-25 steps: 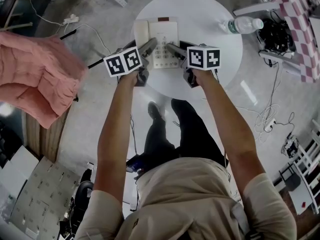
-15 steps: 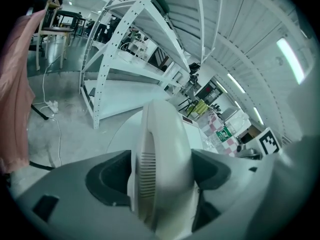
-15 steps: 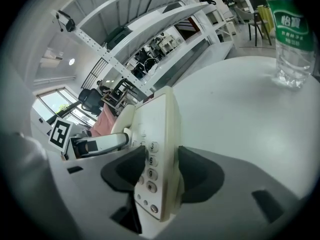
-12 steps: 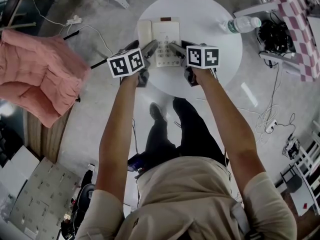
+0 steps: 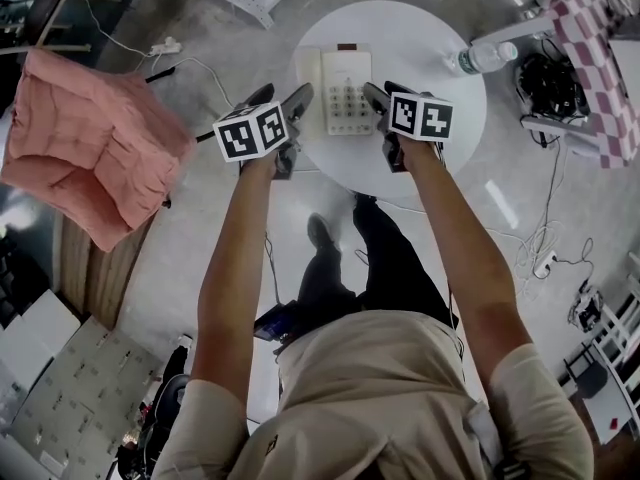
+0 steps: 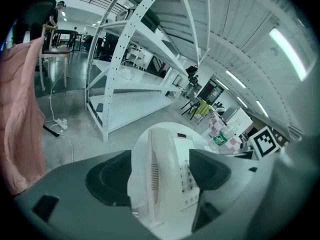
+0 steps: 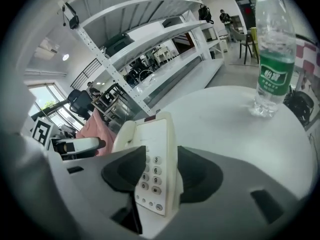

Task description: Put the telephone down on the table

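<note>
Telephone (image 5: 346, 90) lies flat mid-table (image 5: 435, 68), job looks done, so left gripper (image 5: 281, 98) hangs wide open beside it, right gripper's (image 5: 386, 95) empty jaws closing.

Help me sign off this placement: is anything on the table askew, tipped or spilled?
Nothing stands out. The telephone lies flat on the round table with its handset in place, and the water bottle stands upright near the rim, with nothing spilled.

You can read the digits 3, 6, 9 and 0 on the telephone (image 7: 156, 144) keypad; the water bottle (image 7: 270, 54) label (green, white characters) stays illegible.
</note>
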Motion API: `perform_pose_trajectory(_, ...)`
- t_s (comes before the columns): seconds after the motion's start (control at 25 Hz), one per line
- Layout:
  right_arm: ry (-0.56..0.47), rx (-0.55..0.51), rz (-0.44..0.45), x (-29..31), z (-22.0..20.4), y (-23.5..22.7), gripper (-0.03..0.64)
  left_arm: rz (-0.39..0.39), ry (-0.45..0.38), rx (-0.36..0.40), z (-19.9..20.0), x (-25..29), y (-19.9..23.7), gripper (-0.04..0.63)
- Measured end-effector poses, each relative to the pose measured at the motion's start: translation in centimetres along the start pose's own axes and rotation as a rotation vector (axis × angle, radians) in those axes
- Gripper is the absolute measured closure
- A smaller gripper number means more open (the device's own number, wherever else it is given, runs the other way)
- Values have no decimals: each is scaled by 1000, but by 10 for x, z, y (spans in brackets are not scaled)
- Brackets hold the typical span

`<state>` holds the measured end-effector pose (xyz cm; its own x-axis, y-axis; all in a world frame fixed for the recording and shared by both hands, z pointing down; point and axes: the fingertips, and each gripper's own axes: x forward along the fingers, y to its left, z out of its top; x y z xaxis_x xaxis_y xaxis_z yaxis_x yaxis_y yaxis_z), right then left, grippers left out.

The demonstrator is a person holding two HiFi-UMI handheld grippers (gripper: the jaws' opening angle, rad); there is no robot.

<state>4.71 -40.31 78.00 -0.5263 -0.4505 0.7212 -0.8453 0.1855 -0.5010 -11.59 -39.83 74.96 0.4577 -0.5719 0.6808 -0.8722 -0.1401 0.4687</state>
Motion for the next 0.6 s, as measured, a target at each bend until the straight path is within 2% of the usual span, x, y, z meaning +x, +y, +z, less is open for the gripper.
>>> perform_pose_trajectory(0.24, -104, -40, 46, -51, 30, 37, 487, 8, -119, 69, 46, -73, -15, 256)
perform_pose_trajectory(0.4, -182, -118, 85, -95, 49, 79, 537, -43, -215, 89, 76, -123, -41, 262)
perform_pose_trajectory(0.52, -246, -199, 110, -129, 62, 113, 608, -98, -294, 118, 97, -163, -67, 336)
perform_pose_trajectory(0.6, -284, -259, 128, -153, 68, 138, 624, -130, -342, 148, 108, -192, -84, 406)
